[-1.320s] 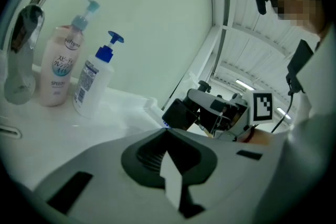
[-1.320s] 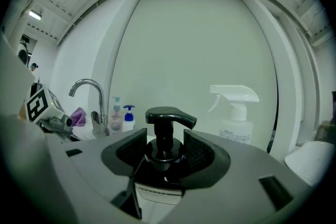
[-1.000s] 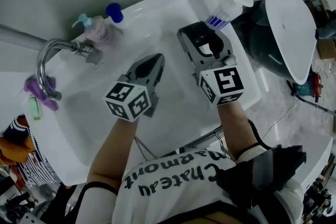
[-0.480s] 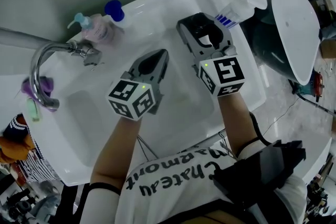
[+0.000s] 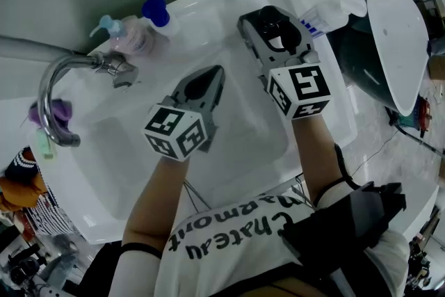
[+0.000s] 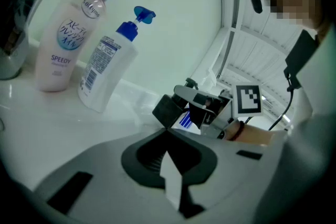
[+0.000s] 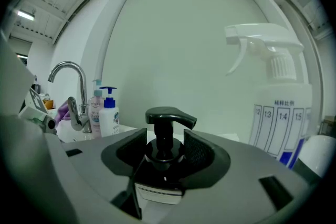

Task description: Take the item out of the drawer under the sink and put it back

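Note:
A black pump bottle (image 5: 273,29) sits between the jaws of my right gripper (image 5: 268,19), which is shut on it at the back right of the white sink (image 5: 240,149). In the right gripper view the pads flank the collar of the pump bottle (image 7: 165,136), its black spout above my right gripper (image 7: 165,150). Whether its base rests on the rim is hidden. My left gripper (image 5: 209,78) hovers over the basin, shut and holding nothing. In the left gripper view my left gripper (image 6: 168,136) points at the right one. No drawer is in view.
A pink pump bottle (image 5: 125,39) and a white bottle with a blue pump (image 5: 156,16) stand at the back rim beside the chrome tap (image 5: 55,90). A white spray bottle (image 5: 325,0) stands just right of the right gripper. A white lid (image 5: 396,45) lies further right.
My right gripper has carried the black pump bottle a little toward the back of the sink, nearer the spray bottle. The left gripper has stayed put.

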A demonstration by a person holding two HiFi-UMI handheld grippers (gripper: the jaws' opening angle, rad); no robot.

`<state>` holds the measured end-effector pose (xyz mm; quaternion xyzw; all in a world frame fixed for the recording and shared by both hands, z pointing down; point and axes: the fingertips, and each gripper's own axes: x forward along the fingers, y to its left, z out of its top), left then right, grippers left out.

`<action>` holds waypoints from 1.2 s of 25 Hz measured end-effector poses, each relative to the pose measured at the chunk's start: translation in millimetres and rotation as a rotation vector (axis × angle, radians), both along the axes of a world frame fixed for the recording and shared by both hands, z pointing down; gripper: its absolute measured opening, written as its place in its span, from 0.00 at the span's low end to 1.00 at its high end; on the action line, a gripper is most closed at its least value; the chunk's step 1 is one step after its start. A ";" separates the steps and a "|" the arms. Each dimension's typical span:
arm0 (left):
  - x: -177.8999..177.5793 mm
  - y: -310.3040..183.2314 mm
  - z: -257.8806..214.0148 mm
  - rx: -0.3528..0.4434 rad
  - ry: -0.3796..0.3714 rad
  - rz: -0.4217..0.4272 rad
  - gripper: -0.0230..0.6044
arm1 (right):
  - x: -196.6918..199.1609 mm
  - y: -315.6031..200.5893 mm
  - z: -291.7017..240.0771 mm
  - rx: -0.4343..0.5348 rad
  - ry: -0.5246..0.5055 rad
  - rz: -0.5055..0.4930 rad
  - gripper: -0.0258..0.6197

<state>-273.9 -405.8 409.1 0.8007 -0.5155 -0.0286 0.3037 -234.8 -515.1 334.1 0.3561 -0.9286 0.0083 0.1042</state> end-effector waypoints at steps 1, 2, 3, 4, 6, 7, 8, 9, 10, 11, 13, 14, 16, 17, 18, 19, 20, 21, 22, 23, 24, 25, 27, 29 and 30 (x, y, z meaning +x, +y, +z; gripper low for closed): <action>-0.6 0.4 1.9 -0.004 0.003 -0.002 0.05 | -0.8 -1.2 0.3 0.001 0.000 0.001 0.39; -1.1 0.7 3.2 -0.007 0.006 -0.003 0.05 | -1.6 -2.2 0.5 0.002 0.000 0.001 0.39; -1.6 0.8 3.7 -0.008 0.006 -0.004 0.05 | -2.7 -3.3 0.5 0.003 -0.001 0.001 0.39; -2.1 0.7 3.5 -0.007 0.005 -0.003 0.05 | -3.9 -4.3 0.3 0.004 -0.001 0.000 0.39; -3.0 0.2 1.8 -0.003 0.005 -0.003 0.05 | -6.0 -6.0 -0.5 0.005 0.000 -0.001 0.39; -3.4 -0.1 1.1 -0.001 0.009 -0.005 0.05 | -6.8 -6.9 -0.7 0.004 0.001 0.000 0.39; -3.8 -0.2 0.6 0.000 0.013 -0.006 0.05 | -7.5 -7.9 -0.7 0.003 0.001 0.001 0.39; -4.1 -0.1 0.6 0.000 0.017 -0.007 0.05 | -8.2 -8.9 -0.5 0.001 0.001 0.002 0.39; -4.4 0.0 0.9 0.000 0.019 -0.008 0.05 | -8.9 -9.9 -0.3 0.001 0.001 0.003 0.39; -4.9 0.2 1.6 -0.002 0.021 -0.008 0.05 | -9.8 -10.9 -0.2 0.003 0.002 0.003 0.39; -6.7 0.8 3.7 -0.006 0.021 -0.010 0.05 | -11.9 -12.5 0.2 0.008 0.005 0.004 0.39; -7.6 1.5 5.0 -0.009 0.020 -0.012 0.05 | -12.8 -13.1 0.7 0.009 0.007 0.005 0.39; -8.6 3.4 7.4 -0.016 0.021 -0.013 0.05 | -14.1 -14.4 2.2 0.008 0.012 0.009 0.39; -8.7 4.5 8.3 -0.018 0.020 -0.012 0.05 | -14.8 -15.1 3.0 0.006 0.012 0.011 0.39; -8.7 5.6 9.0 -0.020 0.018 -0.010 0.05 | -15.5 -15.8 3.9 0.004 0.013 0.013 0.39; -8.7 6.6 9.5 -0.022 0.016 -0.008 0.05 | -16.4 -16.4 4.9 0.002 0.015 0.014 0.39; -8.9 7.5 10.0 -0.022 0.014 -0.006 0.05 | -17.5 -16.7 5.8 0.000 0.017 0.014 0.39; -9.5 8.2 10.6 -0.023 0.013 -0.005 0.05 | -18.6 -16.7 6.6 0.000 0.019 0.013 0.39; -10.5 8.8 11.5 -0.024 0.013 -0.006 0.05 | -19.8 -16.5 7.2 0.000 0.022 0.012 0.39; -11.8 9.1 12.4 -0.025 0.014 -0.008 0.05 | -20.9 -16.6 7.7 0.001 0.025 0.012 0.39; -13.1 9.2 13.2 -0.026 0.016 -0.010 0.05 | -21.8 -16.9 8.1 0.003 0.029 0.013 0.39; -14.3 9.1 13.8 -0.027 0.019 -0.013 0.05 | -22.6 -17.5 8.5 0.005 0.033 0.014 0.39; -15.6 8.9 14.2 -0.027 0.023 -0.016 0.05 | -23.6 -19.1 10.0 0.004 0.041 0.014 0.39; -15.5 8.7 14.2 -0.025 0.024 -0.016 0.05 | -23.7 -21.2 12.4 -0.002 0.048 0.016 0.39; -15.4 8.9 14.5 -0.026 0.025 -0.016 0.05 | -23.5 -22.0 13.7 -0.004 0.051 0.017 0.39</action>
